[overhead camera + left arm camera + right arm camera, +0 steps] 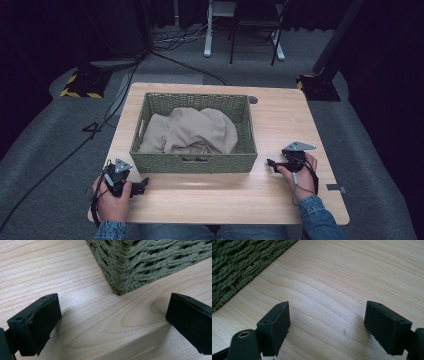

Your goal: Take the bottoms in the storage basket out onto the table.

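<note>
Light wood table (300, 130) under me, grain clear up close, with a round cable hole (253, 100) at its far edge, right of middle. Grey carpet floor (45, 150) all round. Black cables (185, 65) run across the floor beyond the table, and one long cable (60, 162) trails off left. Yellow-black striped base (80, 86) at far left; a second dark base (317, 85) at far right carries a slanted pole (340, 35). Dark chair (255, 25) and a white desk leg (208, 30) sit at the back. A "4" mark (92, 129) is on the floor left of the table, and a small grey tape piece (336, 188) lies right. Black curtains (30, 40) are behind.
</note>
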### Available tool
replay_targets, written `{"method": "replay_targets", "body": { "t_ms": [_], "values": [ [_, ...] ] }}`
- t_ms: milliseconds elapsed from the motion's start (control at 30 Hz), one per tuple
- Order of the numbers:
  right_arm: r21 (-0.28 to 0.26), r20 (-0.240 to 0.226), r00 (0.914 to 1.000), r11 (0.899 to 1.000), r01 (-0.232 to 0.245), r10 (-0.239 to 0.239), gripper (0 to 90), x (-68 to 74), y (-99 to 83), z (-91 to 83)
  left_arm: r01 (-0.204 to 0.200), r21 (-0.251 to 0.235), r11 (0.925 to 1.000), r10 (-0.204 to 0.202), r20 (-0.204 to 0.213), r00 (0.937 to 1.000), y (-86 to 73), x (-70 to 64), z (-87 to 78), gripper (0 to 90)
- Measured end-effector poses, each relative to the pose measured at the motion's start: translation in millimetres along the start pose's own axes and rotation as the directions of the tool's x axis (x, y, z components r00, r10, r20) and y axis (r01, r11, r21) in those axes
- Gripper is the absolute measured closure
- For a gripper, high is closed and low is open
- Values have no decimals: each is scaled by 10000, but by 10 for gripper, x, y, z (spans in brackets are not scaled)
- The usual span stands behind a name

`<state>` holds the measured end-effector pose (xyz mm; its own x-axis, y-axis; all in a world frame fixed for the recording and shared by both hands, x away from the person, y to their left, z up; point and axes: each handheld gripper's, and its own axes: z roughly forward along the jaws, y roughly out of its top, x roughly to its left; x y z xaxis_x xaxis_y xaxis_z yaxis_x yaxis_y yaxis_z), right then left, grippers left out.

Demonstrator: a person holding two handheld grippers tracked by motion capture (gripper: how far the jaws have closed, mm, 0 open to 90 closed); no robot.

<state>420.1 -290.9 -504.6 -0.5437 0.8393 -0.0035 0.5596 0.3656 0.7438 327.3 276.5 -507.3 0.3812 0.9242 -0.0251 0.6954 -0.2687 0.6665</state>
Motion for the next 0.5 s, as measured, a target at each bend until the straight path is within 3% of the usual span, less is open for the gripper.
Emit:
{"method": "replay_targets", "body": {
  "t_ms": [233,500],
  "values": [
    [66,-12,10000,10000,-33,33,206,13,20,13,-101,-1,9999,101,66,9999,4,6,4,2],
    [-33,-621,9980,10000,94,-96,229,22,175,-81,-108,-11,9999,108,71,9999,9,9,9,2]
  ]
}}
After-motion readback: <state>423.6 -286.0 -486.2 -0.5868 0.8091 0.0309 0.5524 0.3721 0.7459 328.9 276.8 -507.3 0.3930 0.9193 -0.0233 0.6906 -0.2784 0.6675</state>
